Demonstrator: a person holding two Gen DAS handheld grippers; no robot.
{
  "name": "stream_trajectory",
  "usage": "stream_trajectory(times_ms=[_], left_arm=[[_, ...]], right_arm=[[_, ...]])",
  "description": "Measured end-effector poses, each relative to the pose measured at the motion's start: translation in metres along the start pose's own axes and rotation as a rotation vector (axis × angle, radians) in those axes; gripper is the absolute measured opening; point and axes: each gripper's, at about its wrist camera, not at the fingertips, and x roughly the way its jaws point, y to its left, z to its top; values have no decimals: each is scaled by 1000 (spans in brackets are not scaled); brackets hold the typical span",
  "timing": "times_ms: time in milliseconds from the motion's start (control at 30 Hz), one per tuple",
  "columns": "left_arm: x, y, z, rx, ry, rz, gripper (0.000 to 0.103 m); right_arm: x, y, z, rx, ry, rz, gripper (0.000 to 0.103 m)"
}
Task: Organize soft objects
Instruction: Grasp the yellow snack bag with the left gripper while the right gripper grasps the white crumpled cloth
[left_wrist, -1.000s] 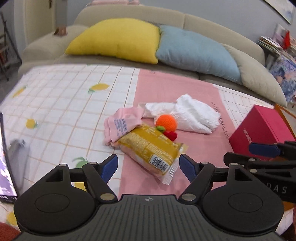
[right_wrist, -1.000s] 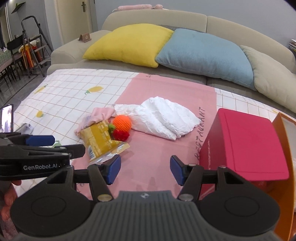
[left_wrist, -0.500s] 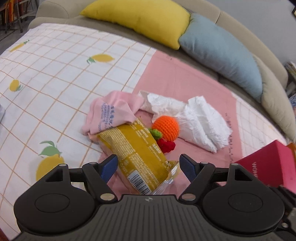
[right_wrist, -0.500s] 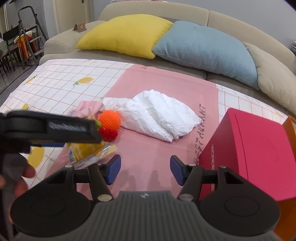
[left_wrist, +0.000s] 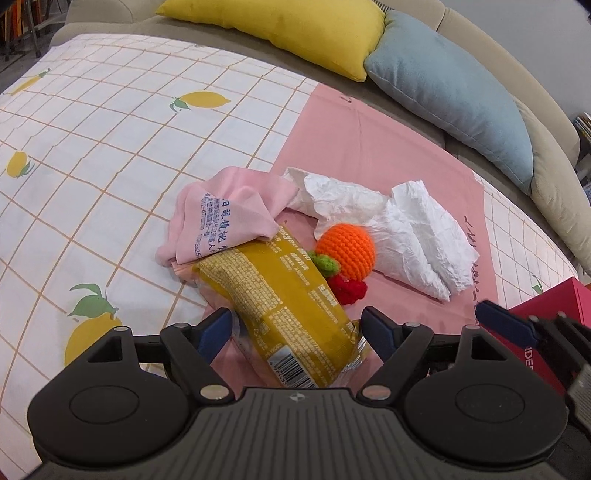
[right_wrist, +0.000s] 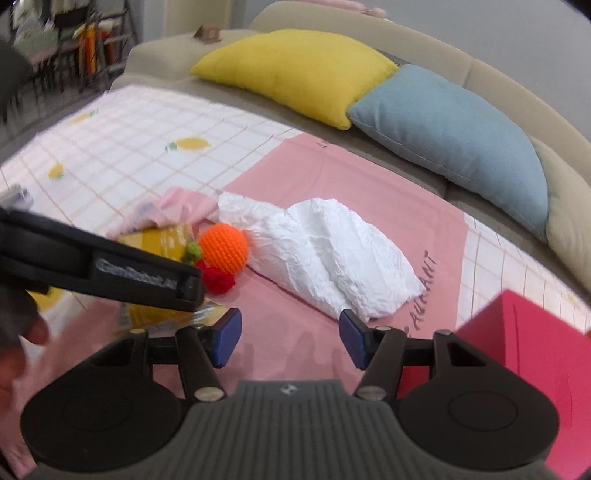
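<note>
Lying on the pink mat (left_wrist: 373, 147): pink cloth (left_wrist: 225, 218) at its left edge; yellow packet (left_wrist: 280, 302) just below, its near end between the opening jaws of the left hand-held gripper (left_wrist: 297, 326), pads not touching; crochet orange (left_wrist: 347, 249) right of the packet; white tissue (left_wrist: 417, 236) beyond; right hand-held gripper (right_wrist: 290, 338) open, empty, over bare mat; red box (right_wrist: 532, 354) far right.

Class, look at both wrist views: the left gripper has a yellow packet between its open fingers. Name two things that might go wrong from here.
1. The pink cloth overlaps the yellow packet, so lifting it with the left gripper, whose jaws are opening, may drag the cloth.
2. The orange crochet toy lies against the packet and might roll.
</note>
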Motion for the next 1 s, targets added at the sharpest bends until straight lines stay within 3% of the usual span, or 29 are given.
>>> stream_trajectory(times_ms=[67, 133, 167, 367, 567, 633, 700, 767, 833, 933, 1000], left_arm=[[2, 1, 2, -4, 10, -5, 96], [3, 2, 3, -11, 14, -11, 96], [3, 4, 3, -23, 10, -11, 96], [3, 7, 9, -33, 20, -11, 95], [3, 10, 6, -21, 27, -49, 84], [1, 10, 3, 0, 20, -54, 80], [-1, 9, -1, 23, 11, -66, 75], [-3, 10, -4, 39, 6, -76, 72], [-5, 12, -6, 48, 3, -82, 69], [-8, 12, -9, 46, -3, -78, 66], [-11, 13, -10, 39, -9, -76, 63]], right_arm=[[10, -2, 4, -24, 0, -18, 61], [19, -4, 9, -32, -9, -51, 84], [23, -5, 11, -37, -20, -73, 89], [49, -4, 18, -54, -36, -128, 90], [72, -21, 21, 47, 10, -74, 88], [76, -29, 22, 120, 29, -9, 76], [77, -34, 22, 171, 52, 28, 71], [75, -33, 22, 164, 54, 27, 61], [74, -31, 22, 153, 55, 32, 43], [70, -28, 21, 128, 68, 27, 24], [67, -27, 21, 129, 78, 26, 15]])
